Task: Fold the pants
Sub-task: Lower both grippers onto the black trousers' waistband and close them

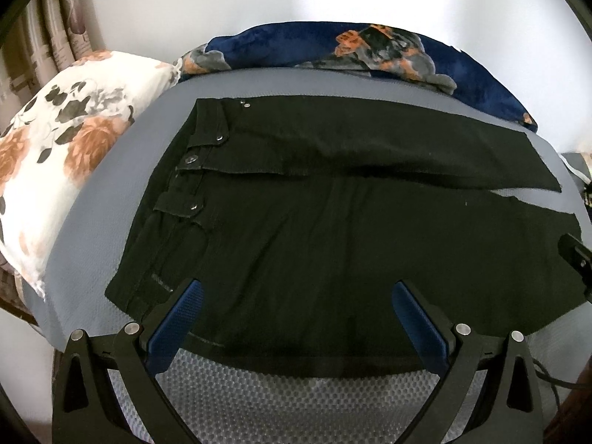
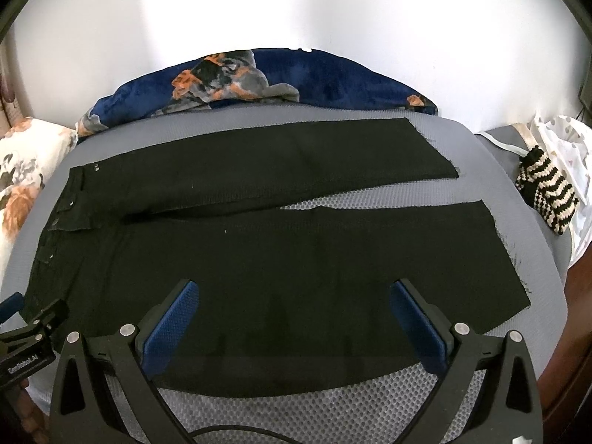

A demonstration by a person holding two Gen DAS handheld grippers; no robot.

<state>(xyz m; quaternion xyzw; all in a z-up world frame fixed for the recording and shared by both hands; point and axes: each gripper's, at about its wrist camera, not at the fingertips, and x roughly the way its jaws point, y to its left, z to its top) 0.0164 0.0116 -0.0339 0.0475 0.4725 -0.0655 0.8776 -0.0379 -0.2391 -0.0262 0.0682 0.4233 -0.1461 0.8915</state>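
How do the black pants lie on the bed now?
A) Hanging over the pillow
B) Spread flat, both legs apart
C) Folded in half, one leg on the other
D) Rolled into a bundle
B: the pants lie flat on the grey bed cover, which shows between the two legs.

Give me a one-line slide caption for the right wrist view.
Open right gripper poised over black pants spread flat on a grey mesh mattress, legs slightly apart.

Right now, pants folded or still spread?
Spread. The black pants lie flat on the grey mattress, both legs apart in a V, hems separate. No fold made yet.
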